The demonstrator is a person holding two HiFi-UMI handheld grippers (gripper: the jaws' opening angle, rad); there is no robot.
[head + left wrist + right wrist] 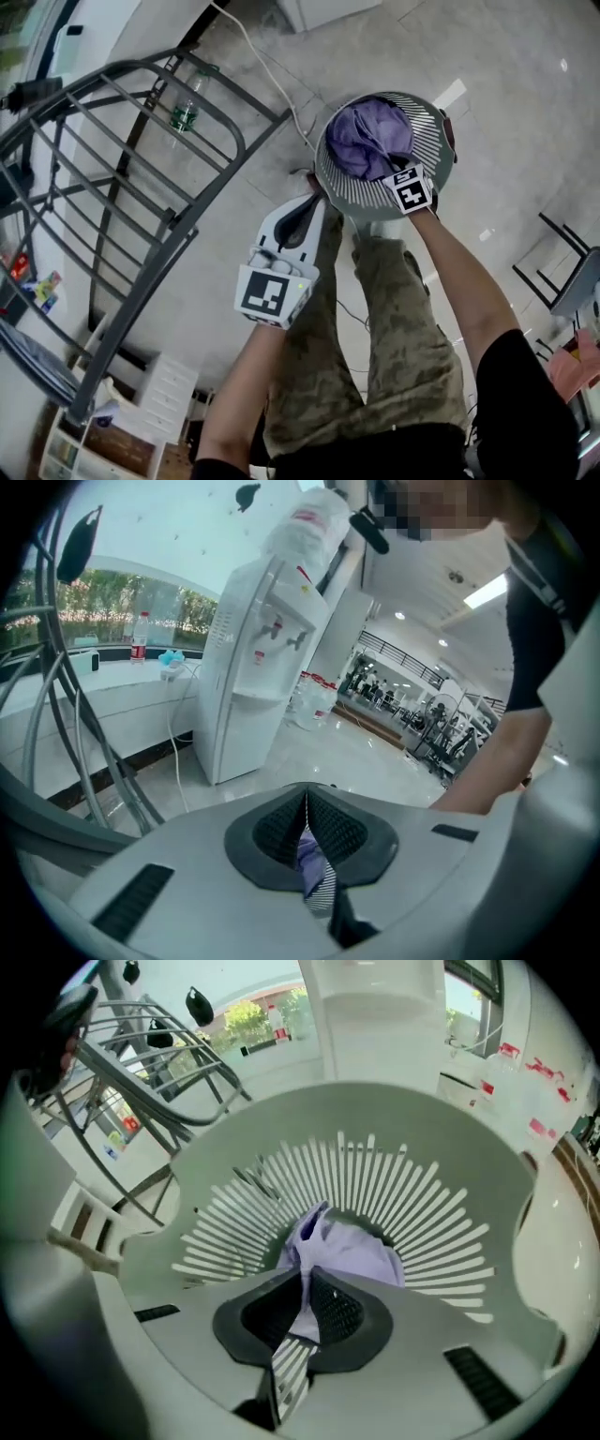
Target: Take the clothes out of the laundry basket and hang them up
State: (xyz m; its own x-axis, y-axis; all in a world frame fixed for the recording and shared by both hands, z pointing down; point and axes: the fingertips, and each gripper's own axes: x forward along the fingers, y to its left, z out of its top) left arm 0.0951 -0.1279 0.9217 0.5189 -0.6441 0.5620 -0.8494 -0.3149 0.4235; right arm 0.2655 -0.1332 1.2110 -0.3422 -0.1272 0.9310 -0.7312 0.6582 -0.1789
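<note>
A round grey slatted laundry basket (427,141) stands on the floor in front of the person's legs. A purple garment (367,139) lies bunched inside it. My right gripper (392,167) reaches down into the basket, its marker cube at the near rim. In the right gripper view its pads (323,1302) are pressed together on a fold of the purple garment (352,1251), with the basket's slats (422,1204) all round. My left gripper (312,195) hovers just outside the basket's left rim. Its jaws (307,806) are shut and nothing shows between the pads.
A grey metal drying rack (141,178) fills the left side. A plastic bottle (185,112) and a white cable (272,67) lie on the tiled floor beyond it. White drawers (161,392) stand lower left, a black chair (562,272) at the right. A white water dispenser (253,667) stands ahead of the left gripper.
</note>
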